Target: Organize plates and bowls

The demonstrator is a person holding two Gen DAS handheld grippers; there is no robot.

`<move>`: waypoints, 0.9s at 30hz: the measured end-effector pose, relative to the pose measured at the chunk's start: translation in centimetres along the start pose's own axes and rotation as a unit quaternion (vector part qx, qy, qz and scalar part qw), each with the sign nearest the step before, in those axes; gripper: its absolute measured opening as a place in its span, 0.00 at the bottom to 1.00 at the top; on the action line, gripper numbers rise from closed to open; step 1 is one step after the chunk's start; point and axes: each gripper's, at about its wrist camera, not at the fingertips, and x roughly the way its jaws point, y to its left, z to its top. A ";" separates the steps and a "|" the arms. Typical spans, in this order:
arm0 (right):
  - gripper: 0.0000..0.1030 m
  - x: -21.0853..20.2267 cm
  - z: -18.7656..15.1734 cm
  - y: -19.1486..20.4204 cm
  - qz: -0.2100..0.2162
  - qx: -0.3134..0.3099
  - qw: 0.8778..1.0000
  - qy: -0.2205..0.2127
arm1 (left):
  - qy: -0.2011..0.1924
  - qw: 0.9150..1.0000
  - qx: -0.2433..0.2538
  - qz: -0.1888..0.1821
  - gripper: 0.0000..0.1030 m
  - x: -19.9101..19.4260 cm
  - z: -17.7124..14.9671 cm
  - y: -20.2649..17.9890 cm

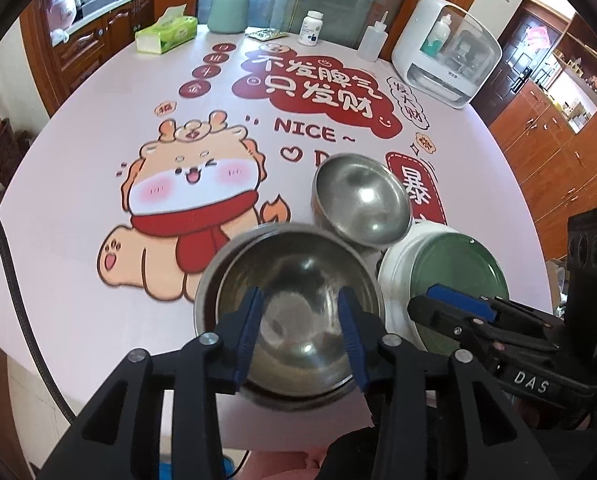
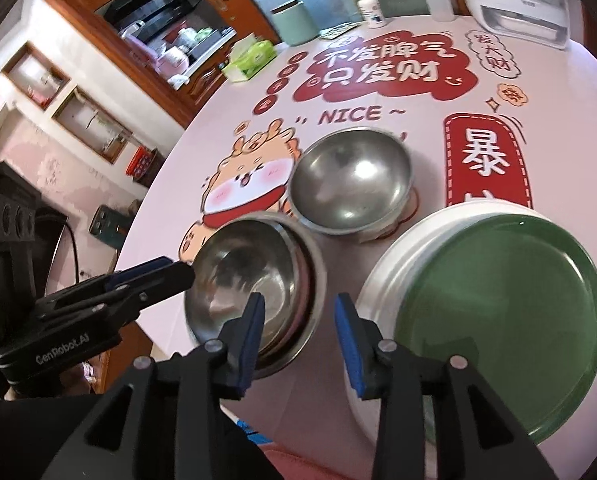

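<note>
A steel bowl (image 1: pixel 290 280) (image 2: pixel 250 276) sits near the table's front edge, seemingly nested in another bowl. A second steel bowl (image 1: pixel 362 200) (image 2: pixel 350 180) stands behind it. A green plate (image 1: pixel 454 276) (image 2: pixel 498 320) lies on a white plate (image 1: pixel 398 268) (image 2: pixel 402 252) to the right. My left gripper (image 1: pixel 302 336) is open above the near bowl; it also shows in the right wrist view (image 2: pixel 178 270). My right gripper (image 2: pixel 300 340) is open between the near bowl and the plates; it also shows in the left wrist view (image 1: pixel 442 300).
The round table (image 1: pixel 78 200) has a pink cartoon-print cover. At its far side stand a tissue box (image 1: pixel 166 34), a green canister (image 1: pixel 229 10), a pill bottle (image 1: pixel 310 28), a squeeze bottle (image 1: pixel 372 40) and a white appliance (image 1: pixel 446 52). Wooden cabinets surround the table.
</note>
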 end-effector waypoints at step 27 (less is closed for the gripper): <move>0.36 2.4 4.8 -4.9 -0.057 0.028 0.997 -0.047 | 0.015 0.999 0.024 0.019 0.58 6.6 6.7 -1.8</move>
